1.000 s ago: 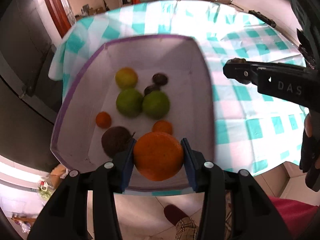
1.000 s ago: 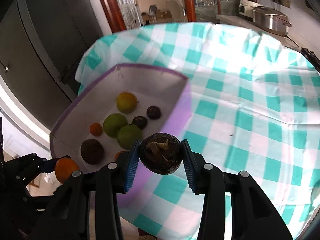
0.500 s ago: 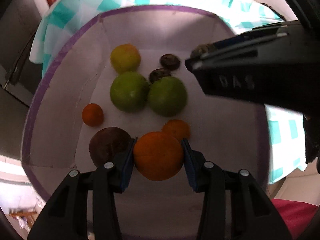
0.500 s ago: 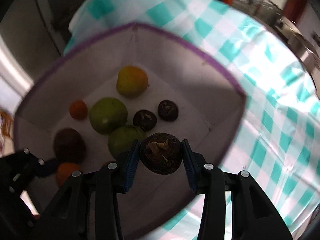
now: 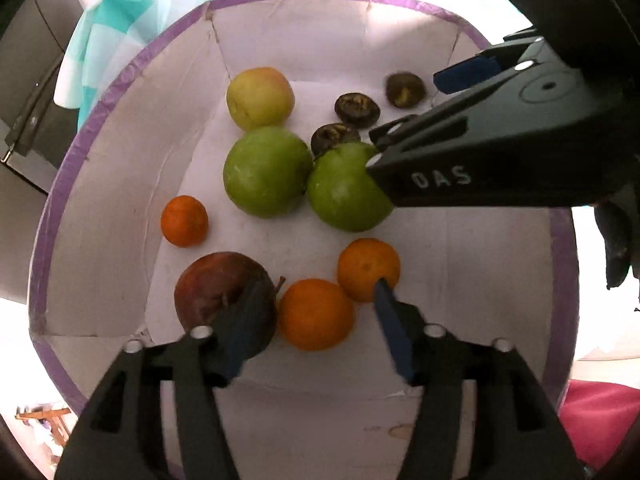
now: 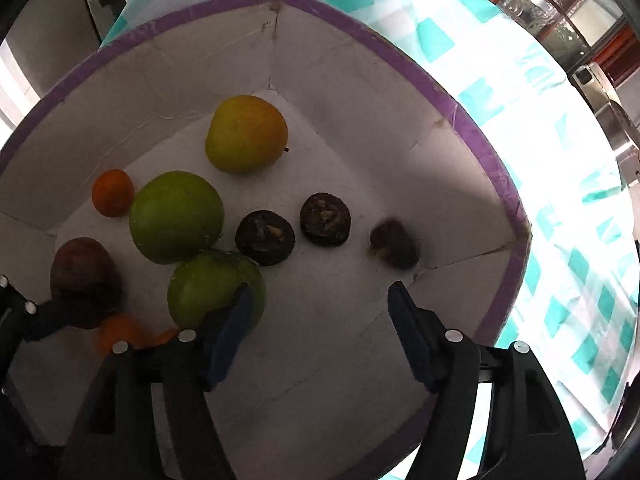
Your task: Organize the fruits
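White box (image 5: 100, 208) on checked cloth (image 6: 560, 160) | left gripper (image 5: 316, 316) jaws wide, empty | right gripper (image 6: 320, 316) jaws wide, empty

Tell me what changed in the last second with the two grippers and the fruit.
Both let go: the left gripper opened, dropping its orange into the box; the right gripper released its dark fruit. The other fruits stayed put.
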Available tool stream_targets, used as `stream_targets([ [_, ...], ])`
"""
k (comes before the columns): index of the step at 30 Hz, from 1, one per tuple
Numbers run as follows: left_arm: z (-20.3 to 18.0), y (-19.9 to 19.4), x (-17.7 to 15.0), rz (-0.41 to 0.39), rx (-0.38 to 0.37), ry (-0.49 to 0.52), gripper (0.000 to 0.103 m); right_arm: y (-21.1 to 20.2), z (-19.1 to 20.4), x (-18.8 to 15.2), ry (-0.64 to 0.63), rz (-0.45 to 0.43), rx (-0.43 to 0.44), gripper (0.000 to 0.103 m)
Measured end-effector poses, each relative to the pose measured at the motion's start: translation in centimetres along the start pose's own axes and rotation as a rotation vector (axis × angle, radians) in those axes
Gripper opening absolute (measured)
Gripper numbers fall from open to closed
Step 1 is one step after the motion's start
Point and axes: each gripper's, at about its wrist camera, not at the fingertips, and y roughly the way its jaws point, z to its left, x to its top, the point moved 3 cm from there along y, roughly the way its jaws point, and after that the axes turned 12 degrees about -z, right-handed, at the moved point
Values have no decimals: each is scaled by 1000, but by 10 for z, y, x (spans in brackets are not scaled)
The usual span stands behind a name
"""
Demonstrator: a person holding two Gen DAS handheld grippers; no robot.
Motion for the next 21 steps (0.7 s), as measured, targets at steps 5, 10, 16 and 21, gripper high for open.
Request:
stream_targets([
  [5, 3, -7, -1, -11, 11, 16, 70, -10, -6, 0, 42, -32, 14, 77],
  [10, 15, -27, 6, -92, 18, -34, 83, -26, -22, 8, 145, -90, 50, 82],
  [16, 25, -47, 18, -173, 76, -74, 100, -38, -35, 15, 247, -132, 112, 85],
  [21, 31, -51, 23, -168, 200, -77, 101, -47, -34, 21, 284, -146, 139, 85],
])
